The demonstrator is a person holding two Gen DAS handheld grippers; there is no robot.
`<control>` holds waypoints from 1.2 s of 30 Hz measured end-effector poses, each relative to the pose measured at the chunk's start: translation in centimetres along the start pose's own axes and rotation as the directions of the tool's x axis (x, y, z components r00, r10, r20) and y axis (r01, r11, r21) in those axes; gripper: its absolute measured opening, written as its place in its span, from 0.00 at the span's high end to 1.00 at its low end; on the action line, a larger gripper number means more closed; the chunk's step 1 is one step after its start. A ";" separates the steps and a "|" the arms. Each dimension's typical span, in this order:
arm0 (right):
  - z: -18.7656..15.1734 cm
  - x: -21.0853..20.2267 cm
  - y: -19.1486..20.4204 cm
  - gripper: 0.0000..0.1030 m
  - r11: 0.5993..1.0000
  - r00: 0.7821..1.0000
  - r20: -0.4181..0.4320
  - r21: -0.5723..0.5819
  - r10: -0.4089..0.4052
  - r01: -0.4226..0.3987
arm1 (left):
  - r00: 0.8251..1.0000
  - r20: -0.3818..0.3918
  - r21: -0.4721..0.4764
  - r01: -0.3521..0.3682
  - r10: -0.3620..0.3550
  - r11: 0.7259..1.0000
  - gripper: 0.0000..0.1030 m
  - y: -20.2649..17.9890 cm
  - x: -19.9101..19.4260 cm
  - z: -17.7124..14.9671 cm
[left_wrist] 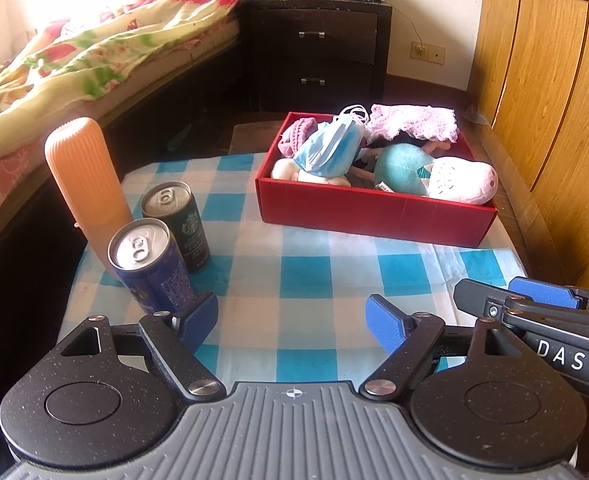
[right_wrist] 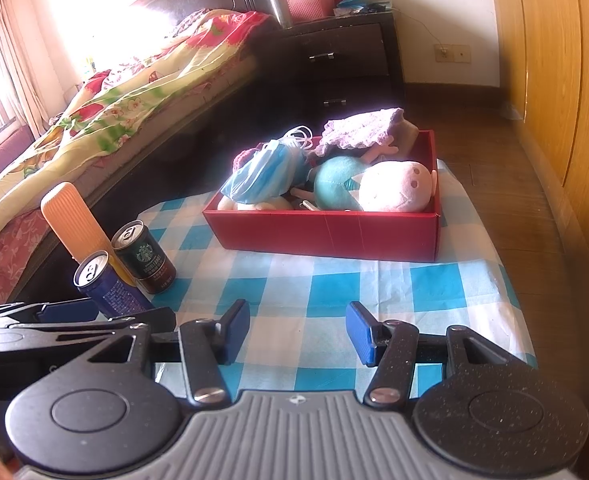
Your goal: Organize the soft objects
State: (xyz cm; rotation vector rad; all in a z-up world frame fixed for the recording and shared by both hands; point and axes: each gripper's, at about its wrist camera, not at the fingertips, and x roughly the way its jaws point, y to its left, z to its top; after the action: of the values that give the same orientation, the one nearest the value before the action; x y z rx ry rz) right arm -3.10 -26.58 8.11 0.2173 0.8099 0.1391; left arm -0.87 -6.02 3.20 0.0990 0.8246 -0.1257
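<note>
A red box (left_wrist: 366, 212) (right_wrist: 326, 234) sits on the far part of the blue-checked cloth. It holds a pink and teal plush pig (left_wrist: 446, 180) (right_wrist: 390, 188), a blue face mask (left_wrist: 330, 148) (right_wrist: 262, 176), a lilac knitted piece (left_wrist: 410, 120) (right_wrist: 358, 128) and a pink knitted item (left_wrist: 294, 136). My left gripper (left_wrist: 294, 320) is open and empty over the near cloth. My right gripper (right_wrist: 297, 328) is open and empty beside it, and shows at the right of the left wrist view (left_wrist: 542, 300).
An orange ribbed bottle (left_wrist: 82, 176) (right_wrist: 74, 220), a dark Starbucks can (left_wrist: 178, 224) (right_wrist: 144, 258) and a blue can (left_wrist: 150, 264) (right_wrist: 106, 284) stand at the table's left edge. A bed (left_wrist: 74, 60) lies left, a dark nightstand (left_wrist: 318, 48) behind, a wooden wardrobe (left_wrist: 554, 80) right.
</note>
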 end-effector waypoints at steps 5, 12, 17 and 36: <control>0.1 -0.1 -0.1 0.69 1.000 1.000 0.009 0.008 0.001 -0.002 | 0.999 0.023 -0.020 0.025 -0.025 0.999 0.22 0.3 -0.1 -0.1; 0.3 -0.5 -0.4 0.58 1.000 1.000 0.025 0.016 -0.016 0.016 | 1.000 0.021 -0.037 0.009 -0.009 0.999 0.13 0.6 -0.1 0.1; 0.1 -0.3 -1.1 0.34 0.995 0.995 0.024 0.015 -0.095 0.094 | 1.000 -0.023 -0.027 0.013 -0.013 1.000 0.10 0.7 0.6 -0.5; -5.1 7.3 -3.2 0.32 0.970 0.947 -0.212 -0.052 -0.243 0.237 | 0.983 -0.182 -0.052 0.011 -0.020 0.999 0.06 2.3 4.0 -3.8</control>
State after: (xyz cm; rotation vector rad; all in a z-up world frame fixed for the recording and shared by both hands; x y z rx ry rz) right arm -1.72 -27.50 -1.17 0.0778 1.0448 -0.0577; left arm -0.54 -3.53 -2.21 0.0567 1.0117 -0.1111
